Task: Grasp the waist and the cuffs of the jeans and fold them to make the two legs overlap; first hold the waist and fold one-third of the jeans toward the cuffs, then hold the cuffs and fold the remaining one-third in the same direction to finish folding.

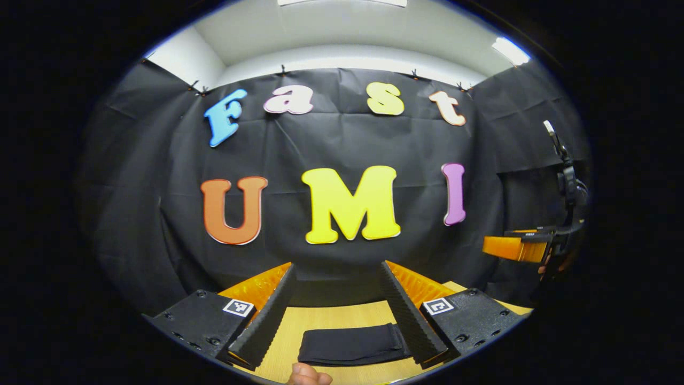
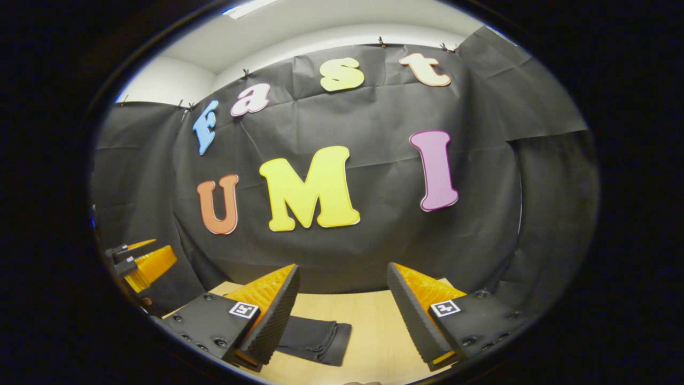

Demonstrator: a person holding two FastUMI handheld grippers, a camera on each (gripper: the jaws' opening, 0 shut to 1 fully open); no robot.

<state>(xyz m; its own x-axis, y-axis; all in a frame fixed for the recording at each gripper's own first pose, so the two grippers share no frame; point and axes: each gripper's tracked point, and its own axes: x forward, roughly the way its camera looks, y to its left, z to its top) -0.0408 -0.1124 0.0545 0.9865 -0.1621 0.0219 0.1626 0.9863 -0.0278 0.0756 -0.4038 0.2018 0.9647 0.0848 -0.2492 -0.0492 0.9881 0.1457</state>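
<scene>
Jeans (image 1: 352,345) lay folded in a dark bundle on the table (image 1: 331,321). Left gripper (image 1: 339,307) hung above the jeans, fingers wide apart, nothing held. Right gripper (image 2: 342,315) was above and just right of the jeans, also spread, nothing btwn.

Both views face booth wall (image 1: 342,144), above table (image 2: 374,321)

One folded pair of jeans (image 1: 352,345). One table (image 1: 342,315). Two grippers: left gripper (image 1: 339,315), right gripper (image 2: 342,315), two fingers (image 1: 267,315) apiece. One fingertip of a hand (image 1: 309,375).
</scene>
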